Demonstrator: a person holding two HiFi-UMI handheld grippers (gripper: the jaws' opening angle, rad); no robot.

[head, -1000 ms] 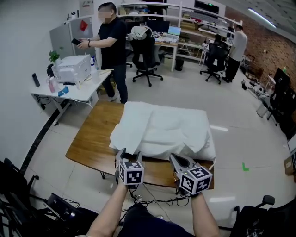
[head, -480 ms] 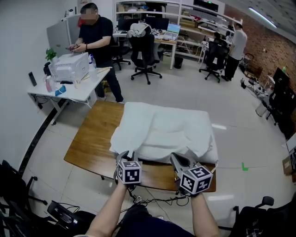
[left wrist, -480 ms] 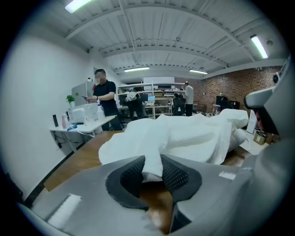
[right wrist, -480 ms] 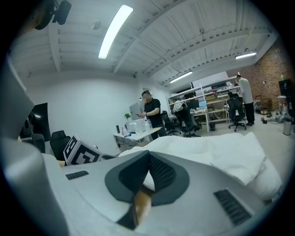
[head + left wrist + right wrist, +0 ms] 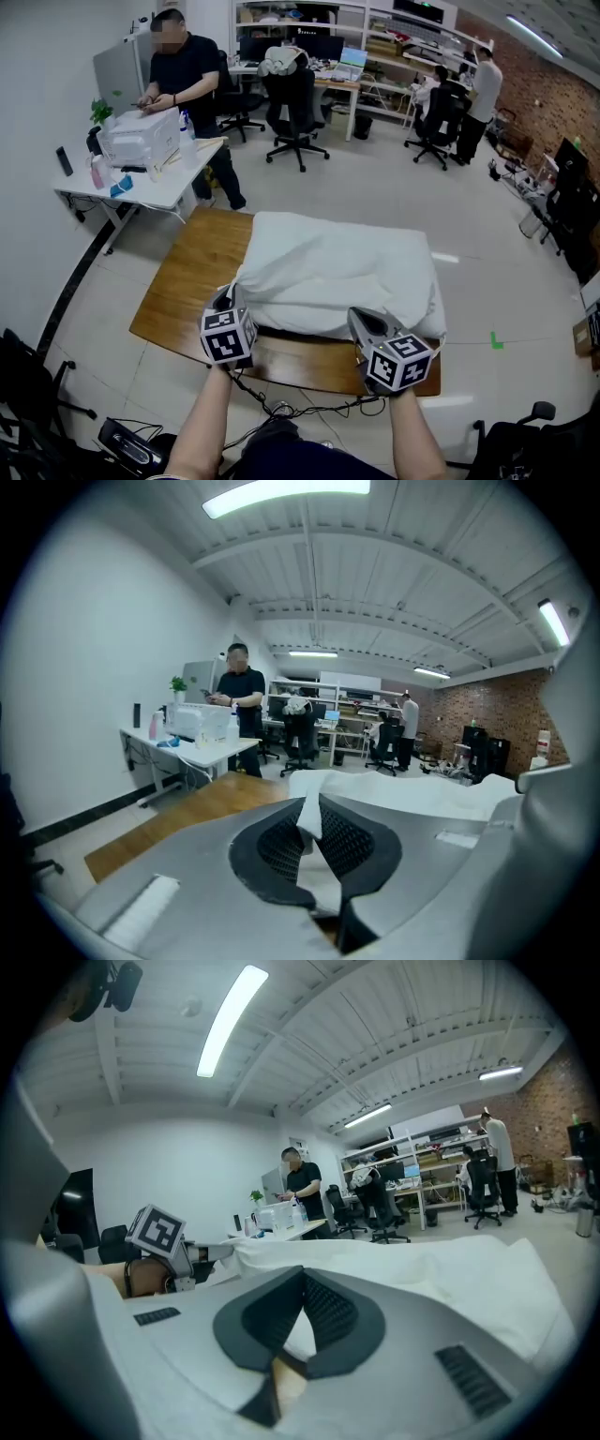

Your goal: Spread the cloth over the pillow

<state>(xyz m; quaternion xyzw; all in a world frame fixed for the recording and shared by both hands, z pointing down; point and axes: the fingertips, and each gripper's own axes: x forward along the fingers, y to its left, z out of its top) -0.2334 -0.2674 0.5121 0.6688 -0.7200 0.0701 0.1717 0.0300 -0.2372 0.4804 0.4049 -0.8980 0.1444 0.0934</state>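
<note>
Cloth (image 5: 337, 267) is pinched in both my grippers. My left gripper (image 5: 229, 298), its jaws having just been closing, now nips a white fold near the tabletop's (image 5: 183, 281) near edge. My right gripper (image 5: 362, 322) is clamped on the hem further right. The rest lies mounded mid-table, hiding the pillow. I judge spreading is under way. Next I should draw both corners apart, evenly and taut.

My head camera looked from above, steeply down on the worktop (image 5: 178, 291) and the cloth (image 5: 328, 272), with the office beyond. My left gripper view sat low and close, facing along its jaws over the worktop toward the standing person (image 5: 239, 682). My right gripper view, equally low, faced across the cloth. All three shared the cloth and the standing person.
</note>
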